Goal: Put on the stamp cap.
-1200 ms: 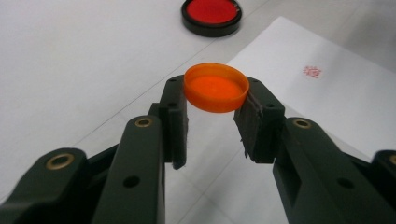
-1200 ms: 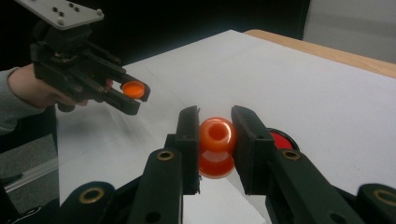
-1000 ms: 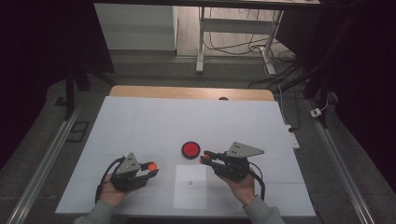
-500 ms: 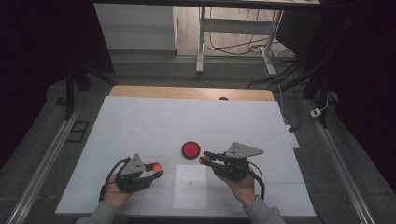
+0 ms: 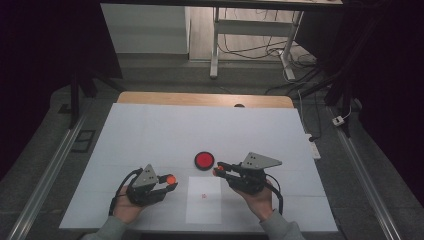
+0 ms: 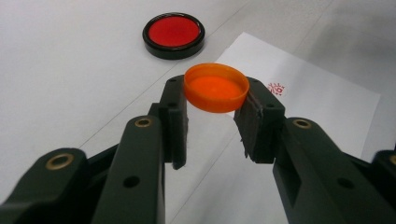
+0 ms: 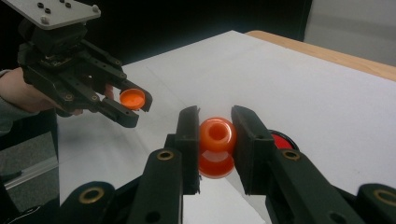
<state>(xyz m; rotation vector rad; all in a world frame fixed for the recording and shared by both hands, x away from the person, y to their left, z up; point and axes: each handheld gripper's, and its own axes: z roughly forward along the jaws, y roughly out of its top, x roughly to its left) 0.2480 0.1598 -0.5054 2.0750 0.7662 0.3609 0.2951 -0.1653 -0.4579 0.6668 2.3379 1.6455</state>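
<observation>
The left tongs (image 6: 212, 105) are clenched on an orange cap (image 6: 215, 87), pinching its rim from both sides with the hollow side turned up. The right tongs (image 7: 215, 135) are clenched on an orange stamp body (image 7: 216, 144), a rounded knob with a flared foot below; it is probably a small stamp, though the gripper views leave that unsure.

In the high view both pieces are held just above the white counter (image 5: 150, 130). The cap (image 5: 171, 178) sits at about 8 o'clock from the stamp body (image 5: 218, 171), the two well apart with the white paper sheet (image 5: 204, 200) below the gap. From the right tongs the cap lies at roughly 10 o'clock, its open mouth tilted toward them.

The stamp body's long axis stands near upright between the jaws, so joining the two would need the cap's mouth and the stamp's foot lined up on one axis. The red ink pad (image 5: 204, 160) lies at 11 o'clock from the right tongs, nearer them than the left.
</observation>
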